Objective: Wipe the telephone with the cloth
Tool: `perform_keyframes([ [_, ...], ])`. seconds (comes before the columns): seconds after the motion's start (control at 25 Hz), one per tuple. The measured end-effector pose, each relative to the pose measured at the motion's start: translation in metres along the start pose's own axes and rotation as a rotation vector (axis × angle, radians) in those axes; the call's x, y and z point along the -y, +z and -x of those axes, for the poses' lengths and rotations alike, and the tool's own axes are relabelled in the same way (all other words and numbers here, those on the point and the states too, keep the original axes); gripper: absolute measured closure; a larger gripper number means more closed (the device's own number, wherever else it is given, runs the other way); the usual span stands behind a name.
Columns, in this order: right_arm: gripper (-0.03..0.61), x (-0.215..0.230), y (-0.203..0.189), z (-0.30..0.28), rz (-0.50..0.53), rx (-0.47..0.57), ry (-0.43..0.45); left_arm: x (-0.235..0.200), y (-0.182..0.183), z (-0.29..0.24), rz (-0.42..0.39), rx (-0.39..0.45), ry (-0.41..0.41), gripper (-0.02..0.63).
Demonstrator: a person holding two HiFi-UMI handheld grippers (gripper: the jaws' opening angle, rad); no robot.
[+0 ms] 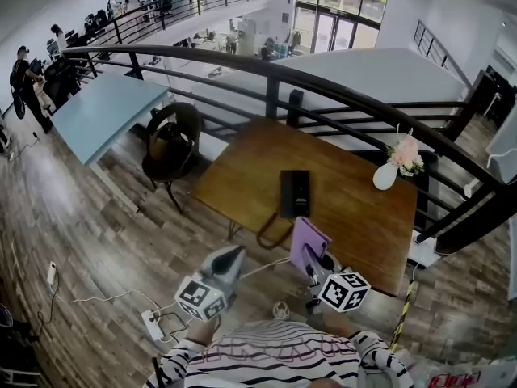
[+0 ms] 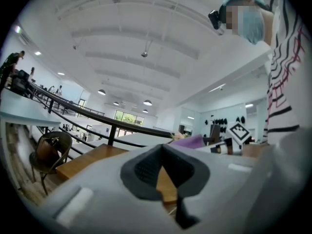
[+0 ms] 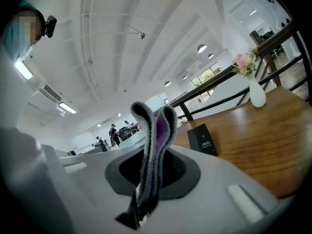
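A black telephone (image 1: 295,192) lies flat near the middle of the wooden table (image 1: 242,172) and also shows in the right gripper view (image 3: 202,139). My right gripper (image 1: 313,267) hangs over the table's near edge, just short of the phone. It is shut on a folded purple cloth (image 1: 307,245), which stands up between the jaws (image 3: 155,130). My left gripper (image 1: 229,259) sits left of it, off the table's near edge, with jaws together and nothing held (image 2: 163,152). The cloth's edge (image 2: 190,141) also shows in the left gripper view.
A white vase with pink flowers (image 1: 388,174) stands at the table's far right corner (image 3: 257,94). A dark round chair (image 1: 171,145) is left of the table, and a black railing (image 1: 323,87) runs behind it. A power strip and cables (image 1: 152,323) lie on the floor.
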State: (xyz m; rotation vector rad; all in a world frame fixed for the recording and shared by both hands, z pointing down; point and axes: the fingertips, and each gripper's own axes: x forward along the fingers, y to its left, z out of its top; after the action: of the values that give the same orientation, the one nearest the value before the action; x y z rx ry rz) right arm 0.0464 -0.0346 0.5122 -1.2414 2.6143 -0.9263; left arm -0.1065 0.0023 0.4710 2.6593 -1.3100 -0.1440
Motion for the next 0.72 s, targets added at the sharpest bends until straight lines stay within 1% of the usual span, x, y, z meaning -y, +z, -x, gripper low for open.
perform_keyframes([
  [0.36,0.541,0.072,0.052,-0.018,0.015,-0.036,0.055,0.005,-0.006,-0.095,-0.001,0.014,0.044,0.614],
  [0.56,0.541,0.100,0.071,-0.024,0.021,-0.049,0.066,0.010,-0.012,-0.123,0.010,0.003,0.057,0.614],
  [0.72,0.541,0.110,0.076,-0.042,0.005,-0.058,0.063,-0.005,-0.012,-0.132,0.020,-0.007,0.077,0.614],
])
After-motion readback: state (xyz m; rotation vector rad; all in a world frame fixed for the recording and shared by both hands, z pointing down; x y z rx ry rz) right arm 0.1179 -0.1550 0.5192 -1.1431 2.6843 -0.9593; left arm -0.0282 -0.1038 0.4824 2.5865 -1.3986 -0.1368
